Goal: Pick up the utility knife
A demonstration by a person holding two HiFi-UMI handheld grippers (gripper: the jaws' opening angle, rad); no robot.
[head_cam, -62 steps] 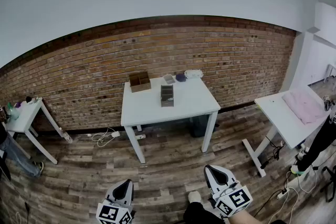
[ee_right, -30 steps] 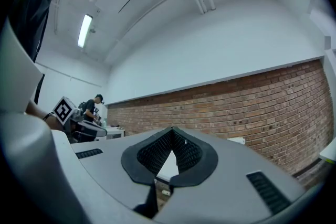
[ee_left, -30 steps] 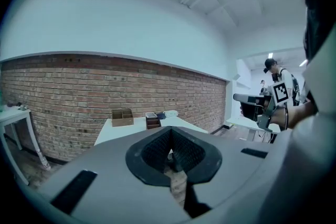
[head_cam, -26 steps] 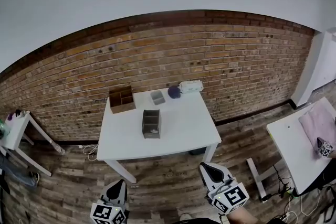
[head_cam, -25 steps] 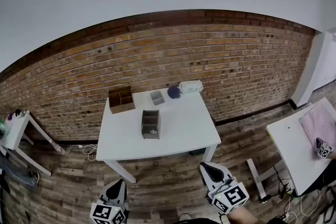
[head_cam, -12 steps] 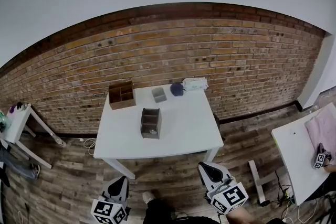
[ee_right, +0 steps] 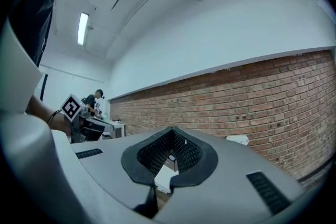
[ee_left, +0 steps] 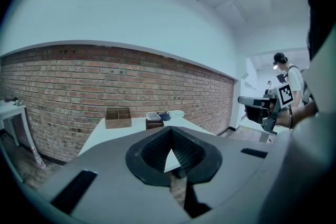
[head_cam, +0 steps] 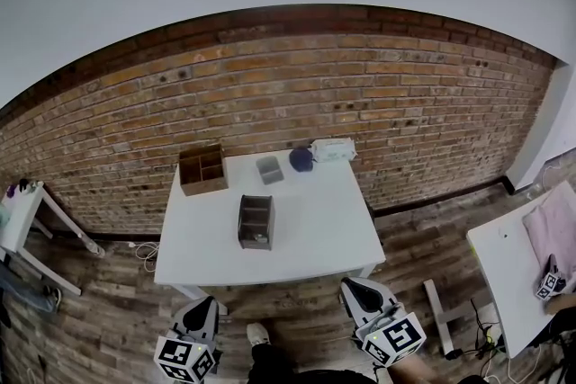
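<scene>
No utility knife can be made out in any view. A white table (head_cam: 306, 238) stands against the brick wall. On it are a dark grey organizer (head_cam: 256, 222), a brown wooden box (head_cam: 202, 169), a small grey tub (head_cam: 269, 169), a blue object (head_cam: 301, 159) and a white packet (head_cam: 333, 149). My left gripper (head_cam: 202, 310) and right gripper (head_cam: 353, 288) hover low in the head view, short of the table's near edge, both shut and empty. In the left gripper view, the gripper (ee_left: 171, 136) points at the table (ee_left: 105, 131). In the right gripper view, the gripper (ee_right: 170, 136) also faces it.
A small white side table (head_cam: 18, 211) stands at the far left. Another white table (head_cam: 504, 256) with a pink cloth (head_cam: 553, 229) is at the right, where another person's hand holds a marker cube (head_cam: 546, 283). Wooden floor (head_cam: 108, 310) lies between me and the table.
The table has grown larger and drawn nearer in the head view as I moved toward it. Both grippers stay low and shut. A shoe has appeared at the bottom.
</scene>
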